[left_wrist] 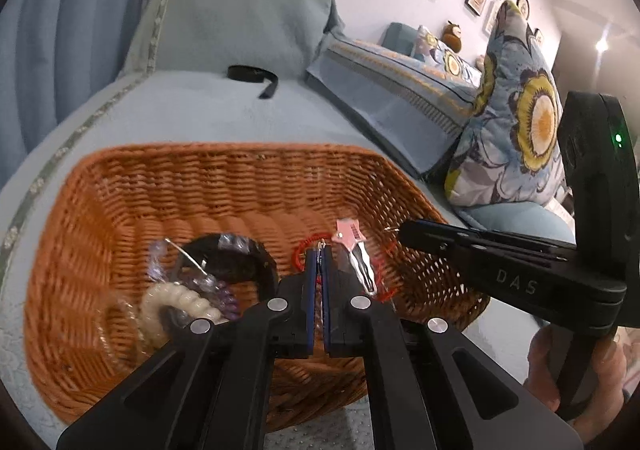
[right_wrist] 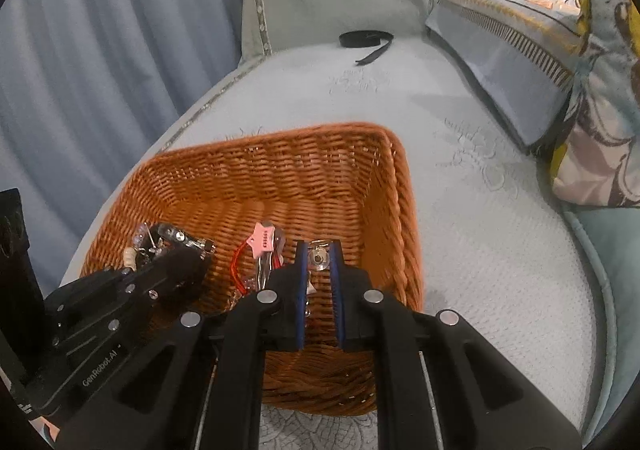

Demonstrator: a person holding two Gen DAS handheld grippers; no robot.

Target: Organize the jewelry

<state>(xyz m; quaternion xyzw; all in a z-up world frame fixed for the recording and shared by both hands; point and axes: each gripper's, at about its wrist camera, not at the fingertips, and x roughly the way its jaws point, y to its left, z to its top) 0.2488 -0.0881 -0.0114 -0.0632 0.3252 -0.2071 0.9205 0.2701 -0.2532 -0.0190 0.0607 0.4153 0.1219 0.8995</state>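
Note:
An orange wicker basket [left_wrist: 224,169] [right_wrist: 320,169] sits on a pale blue bed. It holds a cream bead bracelet [left_wrist: 176,302], a dark hair band [left_wrist: 236,258], purple beads [left_wrist: 216,286], a red cord bracelet [left_wrist: 384,262] [right_wrist: 236,266] and a pink star hair clip [left_wrist: 352,236] [right_wrist: 262,240]. My left gripper [left_wrist: 319,256] hangs over the basket, shut on a small metal piece of jewelry. My right gripper [right_wrist: 319,258] is over the basket's right side, shut on a small round clear jewel [right_wrist: 319,258]. The right gripper also shows in the left wrist view [left_wrist: 404,232].
A black strap [left_wrist: 252,75] [right_wrist: 366,39] lies on the bed near the headboard. Flowered pillows [left_wrist: 516,121] and a folded quilt [right_wrist: 508,45] lie to the right. Blue curtains [right_wrist: 100,49] hang at the left.

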